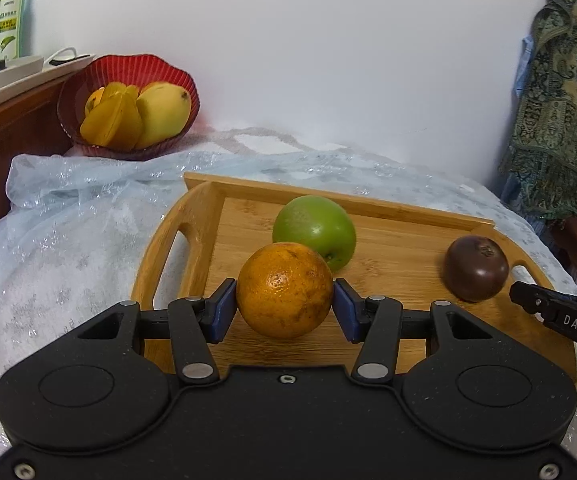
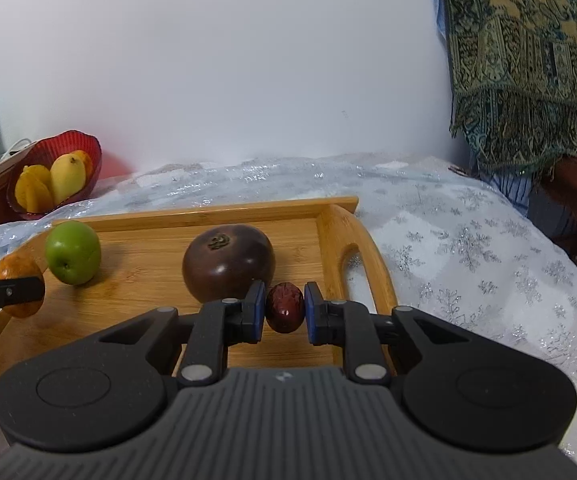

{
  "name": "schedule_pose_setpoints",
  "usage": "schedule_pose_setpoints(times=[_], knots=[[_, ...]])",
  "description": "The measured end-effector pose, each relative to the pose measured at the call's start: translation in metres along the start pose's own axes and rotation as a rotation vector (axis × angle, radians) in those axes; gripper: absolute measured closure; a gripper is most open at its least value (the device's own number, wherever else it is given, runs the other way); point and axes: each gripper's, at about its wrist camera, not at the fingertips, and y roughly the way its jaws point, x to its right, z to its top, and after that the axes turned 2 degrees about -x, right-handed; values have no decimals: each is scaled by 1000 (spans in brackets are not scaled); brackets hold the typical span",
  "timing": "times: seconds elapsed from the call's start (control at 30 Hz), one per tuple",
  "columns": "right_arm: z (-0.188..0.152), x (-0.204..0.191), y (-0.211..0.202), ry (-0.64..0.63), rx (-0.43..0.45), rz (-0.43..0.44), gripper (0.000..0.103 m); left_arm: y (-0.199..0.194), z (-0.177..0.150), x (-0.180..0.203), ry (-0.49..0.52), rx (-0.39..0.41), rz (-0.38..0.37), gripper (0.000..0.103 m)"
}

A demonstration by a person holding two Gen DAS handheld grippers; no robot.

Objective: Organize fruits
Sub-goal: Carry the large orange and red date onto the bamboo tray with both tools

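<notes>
Two wrist views covered one wooden tray (image 1: 400,208) that lay on a desk draped with a pale snowflake-patterned cloth (image 1: 68,240). The left gripper (image 1: 284,306) was clamped on an orange (image 1: 284,290), with a blue pad pressed against each side of the fruit, above the tray floor. The orange skin was dull, with brown blotches. A green apple (image 1: 315,230) sat on the tray just behind the orange, and a dark purple-brown round fruit (image 1: 475,268) sat toward the right handle.

Only the right wrist view showed what the right gripper (image 2: 284,307) held: a small, wrinkled, dark red date (image 2: 284,307) pinched between its blue pads, near the tray's right handle and just beside the purple-brown fruit. In the left wrist view, only one black finger of that gripper entered from the right edge, and the date was hidden. The right wrist view showed the orange only partly, behind a finger of the left gripper.

Both views showed a red ribbed bowl (image 1: 88,80) well apart from the tray, at the far left by the wall, holding a mango (image 1: 164,114) and a starfruit (image 1: 114,120).
</notes>
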Motion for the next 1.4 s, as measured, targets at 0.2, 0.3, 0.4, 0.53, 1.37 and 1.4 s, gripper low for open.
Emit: schedule_pose_setpoints(times=[0.2,0.3,0.4,0.53,1.37,1.4], knots=[[3,5,7,32,-15,-15,78,4,0,-2,-14,-7,10,54],[3,5,9,30,-20,-14,78,6,-1,-3,-20,-14,15,54],[4,5,10,33,-21,-10,78,7,-2,-3,-19,-14,19,54],[4,4,11,33,-26,-8,78,6,-2,-2,-15,-13,21,54],[-1,0,17,25,-49,-14,78,7,-2,-1,-7,-16,21,53],[-2,0,17,19,-50,-14,78,7,-2,-1,-6,-16,22,53]])
